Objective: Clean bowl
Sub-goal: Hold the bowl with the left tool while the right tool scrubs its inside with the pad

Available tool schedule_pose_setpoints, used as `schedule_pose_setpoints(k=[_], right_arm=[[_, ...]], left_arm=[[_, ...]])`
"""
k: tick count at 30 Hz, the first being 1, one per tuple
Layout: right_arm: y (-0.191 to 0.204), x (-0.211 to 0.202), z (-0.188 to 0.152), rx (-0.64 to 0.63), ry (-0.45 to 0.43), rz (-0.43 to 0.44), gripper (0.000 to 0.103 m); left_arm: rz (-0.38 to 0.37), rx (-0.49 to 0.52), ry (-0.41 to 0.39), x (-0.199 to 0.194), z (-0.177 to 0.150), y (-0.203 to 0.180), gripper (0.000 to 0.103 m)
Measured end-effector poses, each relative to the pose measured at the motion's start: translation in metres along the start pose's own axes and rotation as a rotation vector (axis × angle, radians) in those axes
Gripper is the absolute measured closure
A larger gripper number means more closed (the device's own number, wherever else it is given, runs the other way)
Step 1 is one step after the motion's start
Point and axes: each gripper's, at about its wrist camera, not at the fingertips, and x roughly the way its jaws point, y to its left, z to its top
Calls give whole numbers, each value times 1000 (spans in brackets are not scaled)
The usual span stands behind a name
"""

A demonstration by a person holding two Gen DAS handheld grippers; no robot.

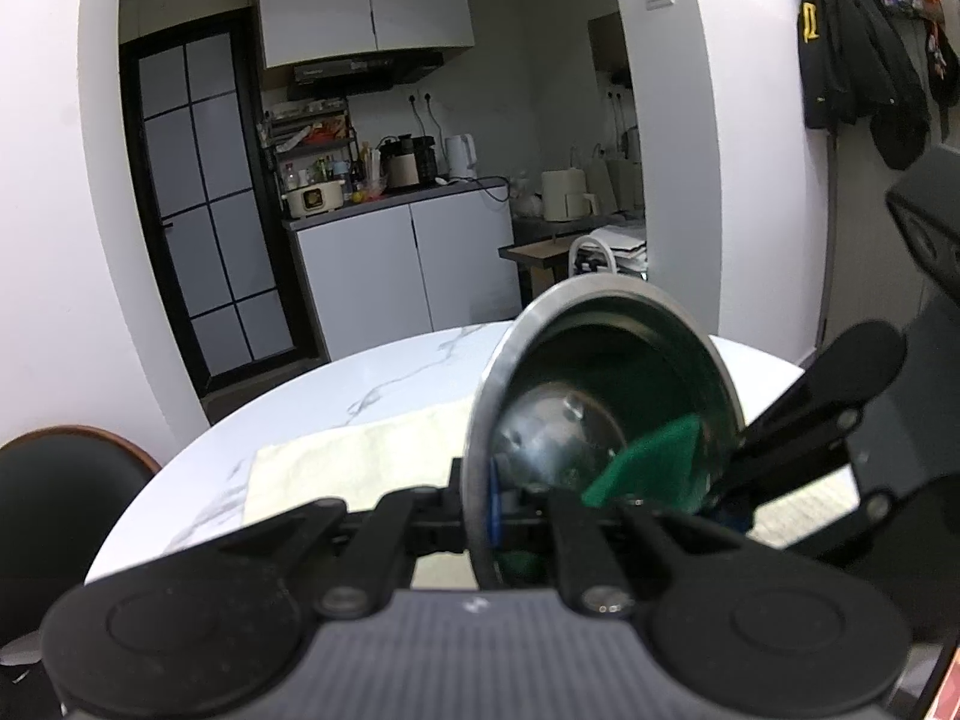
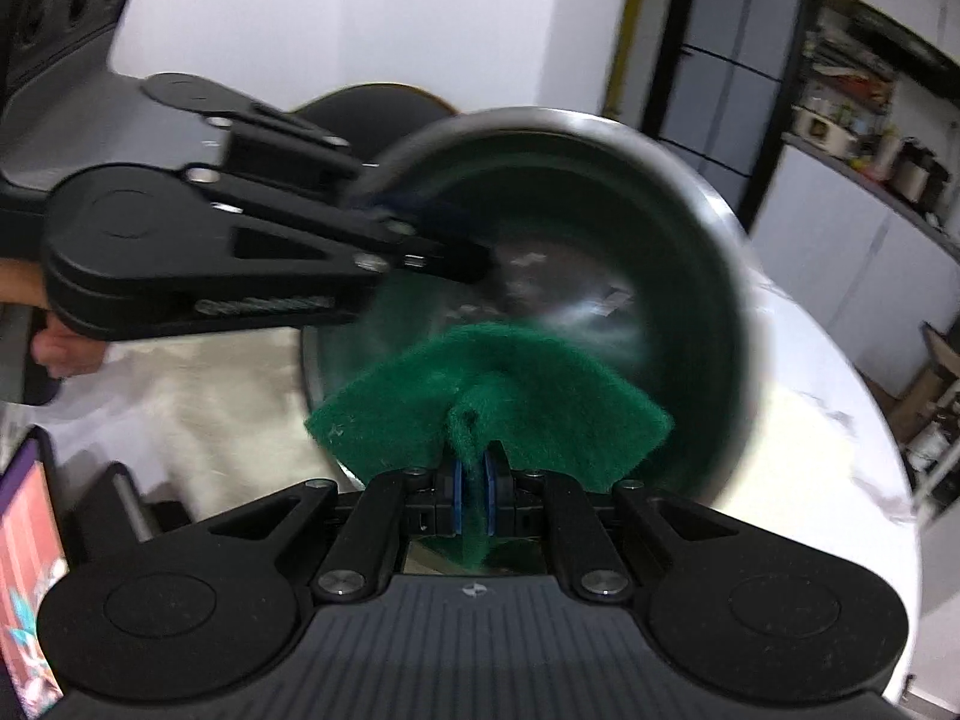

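A steel bowl [image 1: 606, 384] is held tilted on its side above the marble table, its mouth turned toward the right gripper. My left gripper [image 1: 489, 504] is shut on the bowl's rim, one finger inside and one outside. In the right wrist view the same bowl [image 2: 690, 228] fills the middle, and the left gripper [image 2: 438, 240] clamps its upper left rim. My right gripper [image 2: 474, 498] is shut on a folded green scouring pad [image 2: 498, 390], which lies against the bowl's lower inside wall. That pad [image 1: 654, 468] also shows inside the bowl in the left wrist view.
A pale cloth [image 1: 354, 468] lies spread on the round white marble table [image 1: 384, 378] under the bowl. A dark chair [image 1: 66, 492] stands at the table's left. A person's hand [image 2: 60, 348] holds the left gripper. Kitchen counters and cabinets stand beyond.
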Motion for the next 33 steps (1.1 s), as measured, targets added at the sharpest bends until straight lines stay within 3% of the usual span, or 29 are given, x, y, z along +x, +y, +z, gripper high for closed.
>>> schedule_pose_setpoints(k=[5,14,18,23,27,33], right_arm=[[4,1,11,6,-50,7,95],[-18,-17,18,101,-164,-147,95],[-28,-16,16,137,-180,-172,95],[-23,-7,16,106,-162,-154,95],[-10,4,15,35,-86,-77,94],[1,9,16,-4,-50,2,94]], left_arm=[[-7,1,-3,-1,-1,1,97],[-13,9,3,-1,-4,5,97],[-14,11,3,-1,-4,5,97],[-9,9,1,-3,-5,-2,97],[4,7,-1,-2,-5,-2,96],[-3,6,-7,-3,-4,-2,97]])
